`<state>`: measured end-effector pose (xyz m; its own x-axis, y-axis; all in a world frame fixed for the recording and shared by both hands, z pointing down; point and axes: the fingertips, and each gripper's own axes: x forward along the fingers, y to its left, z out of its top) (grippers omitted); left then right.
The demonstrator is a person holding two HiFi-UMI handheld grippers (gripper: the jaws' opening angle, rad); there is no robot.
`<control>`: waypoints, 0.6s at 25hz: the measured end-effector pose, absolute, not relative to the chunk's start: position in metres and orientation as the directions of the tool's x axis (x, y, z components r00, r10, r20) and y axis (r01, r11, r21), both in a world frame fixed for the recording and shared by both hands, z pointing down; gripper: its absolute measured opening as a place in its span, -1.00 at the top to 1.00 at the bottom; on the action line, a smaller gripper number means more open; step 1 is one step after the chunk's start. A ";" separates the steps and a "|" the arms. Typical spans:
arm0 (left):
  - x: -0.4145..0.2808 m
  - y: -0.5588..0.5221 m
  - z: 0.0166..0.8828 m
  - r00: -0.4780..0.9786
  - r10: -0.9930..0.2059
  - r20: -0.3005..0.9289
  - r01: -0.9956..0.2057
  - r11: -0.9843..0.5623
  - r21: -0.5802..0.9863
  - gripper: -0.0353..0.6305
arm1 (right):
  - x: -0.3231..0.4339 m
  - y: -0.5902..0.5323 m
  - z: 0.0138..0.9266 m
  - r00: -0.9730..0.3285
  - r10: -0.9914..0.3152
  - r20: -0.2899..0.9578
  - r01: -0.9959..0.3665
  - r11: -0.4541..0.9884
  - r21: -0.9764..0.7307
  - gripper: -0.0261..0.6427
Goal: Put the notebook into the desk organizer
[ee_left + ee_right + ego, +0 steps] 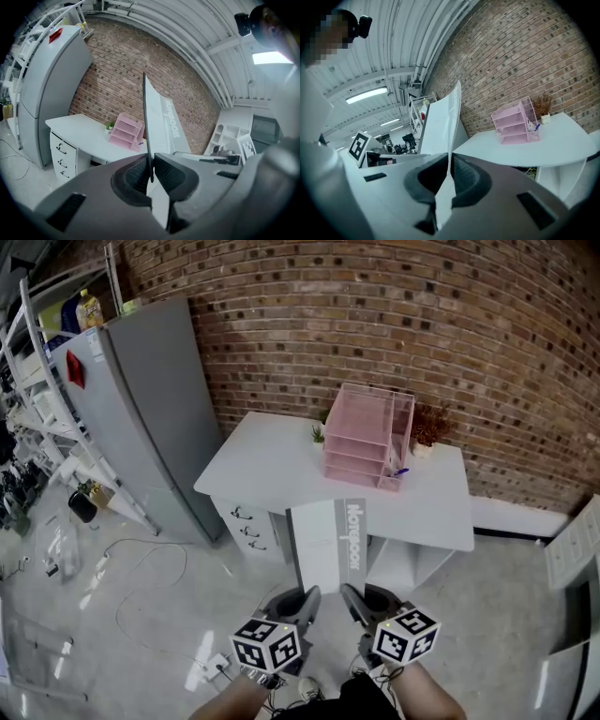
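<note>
A grey-and-white notebook (pixel 330 542) is held flat in front of me, one bottom corner in each gripper. My left gripper (pixel 305 601) is shut on its left edge, which stands between the jaws as a thin dark blade (pixel 147 126). My right gripper (pixel 349 599) is shut on the opposite edge (pixel 451 136). The pink mesh desk organizer (pixel 367 435) with stacked trays stands on the white desk (pixel 272 460) ahead, well beyond the notebook. The same organizer (pixel 126 131) appears small in the left gripper view and as a pink organizer (pixel 516 123) in the right gripper view.
A grey cabinet (pixel 145 409) stands left of the desk against the brick wall. Small potted plants (pixel 429 427) flank the organizer, and a blue pen (pixel 400 472) lies beside it. Desk drawers (pixel 248 526) sit lower left. Cables (pixel 141 587) trail on the glossy floor; metal shelving (pixel 37 381) is far left.
</note>
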<state>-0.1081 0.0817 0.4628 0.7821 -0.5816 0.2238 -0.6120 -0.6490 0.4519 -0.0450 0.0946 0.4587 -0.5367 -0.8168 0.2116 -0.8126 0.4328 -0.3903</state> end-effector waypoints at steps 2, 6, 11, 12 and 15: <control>-0.107 0.075 0.463 0.782 -0.583 0.221 -0.611 -0.648 0.454 0.83 | -0.044 0.088 0.458 -0.538 -0.816 0.211 -0.812 0.435 -0.389 0.87; -0.097 0.059 0.468 0.779 -0.584 0.227 -0.615 -0.641 0.459 0.83 | -0.034 0.070 0.464 -0.545 -0.810 0.216 -0.808 0.439 -0.394 0.87; -0.076 0.027 0.472 0.768 -0.593 0.241 -0.629 -0.628 0.458 0.83 | -0.013 0.036 0.470 -0.567 -0.795 0.216 -0.787 0.447 -0.425 0.87; -0.072 0.019 0.472 0.765 -0.596 0.243 -0.632 -0.626 0.456 0.83 | -0.008 0.027 0.471 -0.571 -0.792 0.215 -0.784 0.449 -0.428 0.87; -0.059 -0.009 0.475 0.755 -0.606 0.249 -0.644 -0.615 0.456 0.83 | 0.005 -0.002 0.474 -0.583 -0.785 0.210 -0.775 0.459 -0.436 0.87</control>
<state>-0.0588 -0.0087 0.4749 0.7554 -0.6061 0.2490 -0.6436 -0.6150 0.4555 0.0050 -0.0016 0.4740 -0.5830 -0.7848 0.2103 -0.7746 0.4586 -0.4356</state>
